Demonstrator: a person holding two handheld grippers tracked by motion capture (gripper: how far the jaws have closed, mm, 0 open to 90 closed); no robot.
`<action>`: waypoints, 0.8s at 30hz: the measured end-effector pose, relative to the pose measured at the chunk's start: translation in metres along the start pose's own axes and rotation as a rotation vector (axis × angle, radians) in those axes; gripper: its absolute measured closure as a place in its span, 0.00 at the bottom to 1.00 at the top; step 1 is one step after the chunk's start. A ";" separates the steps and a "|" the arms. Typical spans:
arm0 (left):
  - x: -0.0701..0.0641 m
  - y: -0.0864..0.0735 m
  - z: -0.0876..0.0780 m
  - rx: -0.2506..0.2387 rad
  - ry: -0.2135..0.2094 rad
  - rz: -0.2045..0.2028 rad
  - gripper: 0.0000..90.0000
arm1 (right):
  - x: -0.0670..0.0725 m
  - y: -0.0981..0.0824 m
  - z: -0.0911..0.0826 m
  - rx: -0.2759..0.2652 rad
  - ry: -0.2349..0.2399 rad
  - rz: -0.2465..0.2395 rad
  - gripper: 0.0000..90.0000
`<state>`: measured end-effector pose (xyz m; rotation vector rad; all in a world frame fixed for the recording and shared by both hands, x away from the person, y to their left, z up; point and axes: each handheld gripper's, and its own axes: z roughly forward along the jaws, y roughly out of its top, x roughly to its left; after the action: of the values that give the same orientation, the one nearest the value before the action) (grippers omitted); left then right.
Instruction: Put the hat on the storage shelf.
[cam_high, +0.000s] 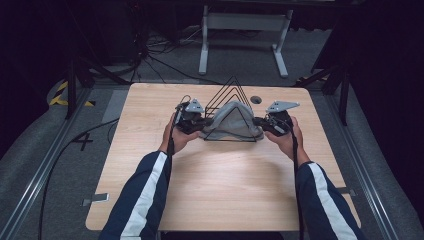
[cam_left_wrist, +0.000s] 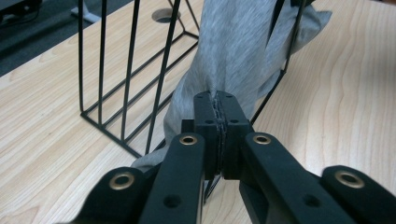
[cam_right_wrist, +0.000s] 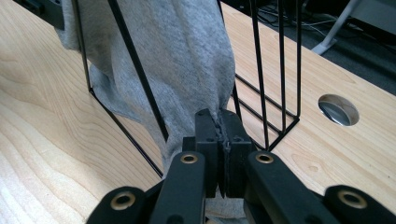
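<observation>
A light wooden table (cam_high: 210, 190) stands on grey carpet (cam_high: 30, 150) amid dark surroundings.

Rack in the middle, open counter all round

The black wire rack (cam_high: 231, 100) with grey cloth (cam_high: 231, 122) draped over it stands between my two hands, blocking any straight pass; the counter (cam_high: 220, 185) toward me lies bare, and a round hole (cam_high: 256, 99) sits just behind the rack.

Left hand-held gripper (cam_left_wrist: 218, 105) clamps grey cloth (cam_left_wrist: 233, 51) draped over black wire rack (cam_left_wrist: 128, 70).
</observation>
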<state>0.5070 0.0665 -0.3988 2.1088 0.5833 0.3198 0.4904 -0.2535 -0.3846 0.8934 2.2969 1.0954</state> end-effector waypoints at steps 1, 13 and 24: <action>0.000 0.000 -0.002 -0.010 0.000 -0.006 0.99 | 0.000 0.000 0.000 -0.003 -0.002 0.002 0.98; -0.011 0.000 -0.040 0.071 0.088 0.156 0.99 | 0.004 0.013 -0.023 -0.013 -0.014 -0.033 0.89; -0.023 -0.022 -0.080 0.124 0.122 0.203 0.99 | 0.016 0.007 -0.052 -0.001 -0.005 -0.067 0.87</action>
<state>0.4463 0.1218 -0.3722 2.2852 0.4703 0.5422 0.4496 -0.2660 -0.3495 0.8114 2.3053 1.0645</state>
